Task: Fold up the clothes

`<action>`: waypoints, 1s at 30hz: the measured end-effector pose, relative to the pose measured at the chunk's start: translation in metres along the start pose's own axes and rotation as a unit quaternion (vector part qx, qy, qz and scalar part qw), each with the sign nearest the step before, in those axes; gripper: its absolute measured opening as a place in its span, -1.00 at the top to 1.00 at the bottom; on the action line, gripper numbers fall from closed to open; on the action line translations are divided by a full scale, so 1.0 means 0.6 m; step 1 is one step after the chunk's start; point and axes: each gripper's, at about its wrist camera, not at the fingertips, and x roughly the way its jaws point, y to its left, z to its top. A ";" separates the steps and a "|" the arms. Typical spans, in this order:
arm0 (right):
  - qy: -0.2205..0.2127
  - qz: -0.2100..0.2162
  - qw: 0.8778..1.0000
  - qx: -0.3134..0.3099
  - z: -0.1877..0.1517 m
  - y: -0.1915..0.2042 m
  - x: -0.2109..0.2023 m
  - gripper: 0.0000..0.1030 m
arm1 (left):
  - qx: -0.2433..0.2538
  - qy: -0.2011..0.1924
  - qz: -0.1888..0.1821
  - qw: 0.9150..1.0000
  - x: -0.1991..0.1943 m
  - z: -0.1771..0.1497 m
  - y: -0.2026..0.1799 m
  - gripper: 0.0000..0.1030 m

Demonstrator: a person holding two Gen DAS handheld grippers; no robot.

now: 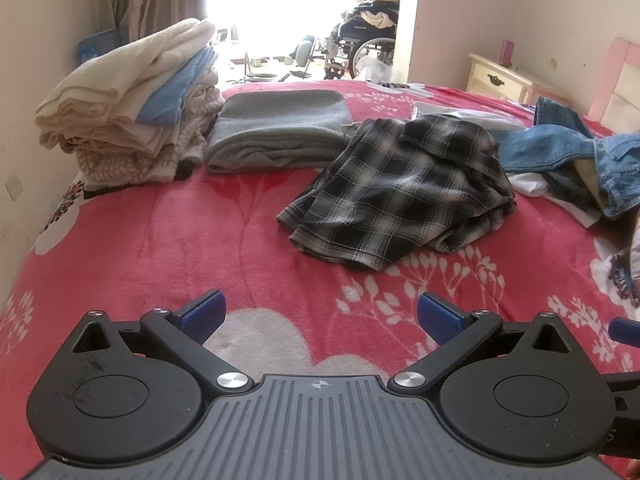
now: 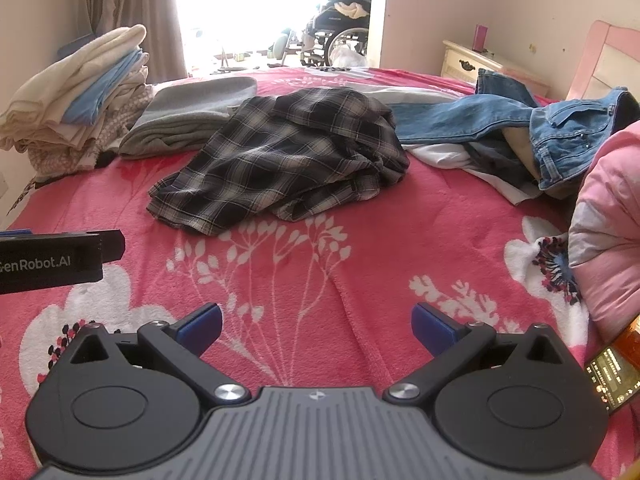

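We hold both the left gripper (image 1: pixel 320 316) and right gripper (image 2: pixel 316 326) wide apart, empty, over the bed (image 1: pixel 200 240), short of the plaid shirt (image 1: pixel 400 200).

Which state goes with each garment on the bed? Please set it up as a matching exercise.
Things:
1. plaid shirt
2. grey garment
3. jeans
4. cream and blue stack

States:
A. folded, lying alone beside the stack
B. crumpled in the middle of the bed
C. piled folded at the left wall
D. sprawled unfolded at the right

Pairs: 1-B, 2-A, 3-D, 4-C
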 end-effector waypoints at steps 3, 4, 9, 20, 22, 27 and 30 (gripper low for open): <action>0.000 0.000 1.000 0.000 -0.001 0.001 0.000 -1.00 | 0.000 0.000 0.000 1.000 0.000 0.000 0.000 -1.00; 0.000 0.000 1.000 0.000 -0.001 0.001 0.000 -1.00 | 0.000 0.000 0.000 1.000 0.000 0.000 0.000 -1.00; -0.001 -0.002 1.000 -0.003 -0.002 0.002 0.000 -1.00 | 0.000 0.001 -0.001 1.000 0.000 -0.001 0.001 -1.00; -0.001 -0.003 1.000 -0.002 -0.001 0.001 0.000 -1.00 | -0.001 0.002 0.000 1.000 -0.001 -0.001 0.002 -1.00; -0.002 -0.003 1.000 -0.002 -0.001 0.000 0.000 -1.00 | -0.001 0.002 0.001 1.000 -0.001 -0.001 0.001 -1.00; -0.003 -0.006 1.000 -0.001 -0.003 0.001 0.000 -1.00 | -0.002 0.003 0.001 1.000 -0.001 -0.001 0.002 -1.00; -0.006 -0.009 1.000 -0.002 -0.007 0.001 -0.001 -1.00 | -0.005 0.006 0.002 1.000 0.002 -0.001 0.005 -1.00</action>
